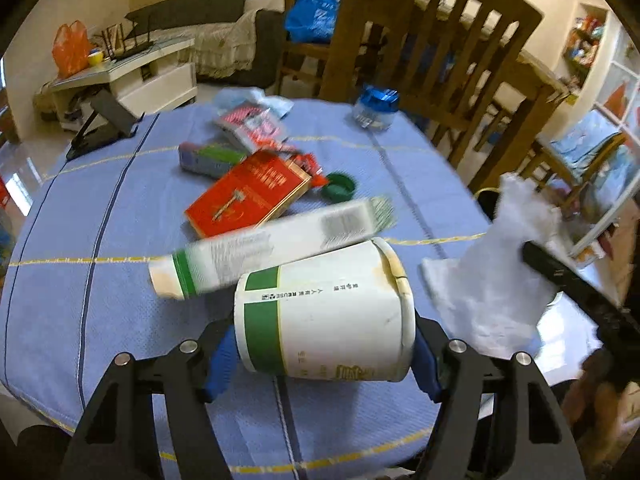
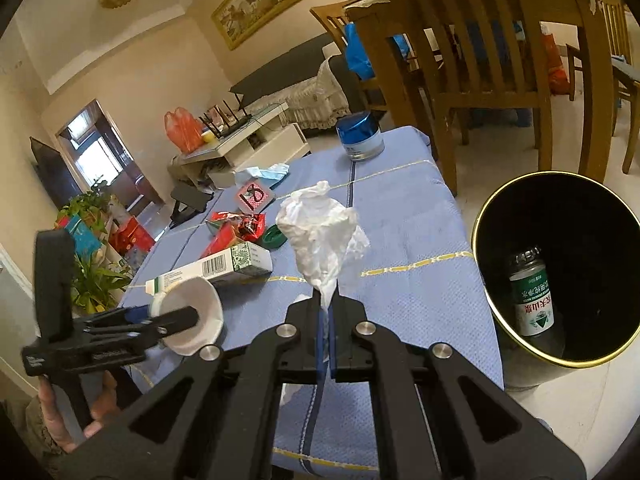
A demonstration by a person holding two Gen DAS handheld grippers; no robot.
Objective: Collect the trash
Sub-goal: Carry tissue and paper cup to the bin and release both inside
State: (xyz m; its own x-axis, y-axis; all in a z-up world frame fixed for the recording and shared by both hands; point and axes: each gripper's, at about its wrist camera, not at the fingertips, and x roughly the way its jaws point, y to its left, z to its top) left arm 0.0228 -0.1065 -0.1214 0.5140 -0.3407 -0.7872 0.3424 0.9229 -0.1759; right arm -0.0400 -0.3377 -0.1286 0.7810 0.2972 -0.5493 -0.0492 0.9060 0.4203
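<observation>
My left gripper (image 1: 320,356) is shut on a white paper cup with a green band (image 1: 324,316), held on its side above the blue tablecloth (image 1: 120,288); it also shows in the right wrist view (image 2: 192,316). My right gripper (image 2: 326,320) is shut on a crumpled white tissue (image 2: 320,236), which stands up above the table; the tissue also shows in the left wrist view (image 1: 504,264). A black bin with a gold rim (image 2: 560,268) stands on the floor right of the table, with a green-labelled bottle (image 2: 532,296) inside.
On the table lie a long white and green box (image 1: 272,248), a red box (image 1: 248,196), a green cap (image 1: 340,186), wrappers (image 1: 256,128), a face mask (image 2: 264,174) and a blue-lidded jar (image 1: 376,108). Wooden chairs (image 1: 440,60) stand behind the table.
</observation>
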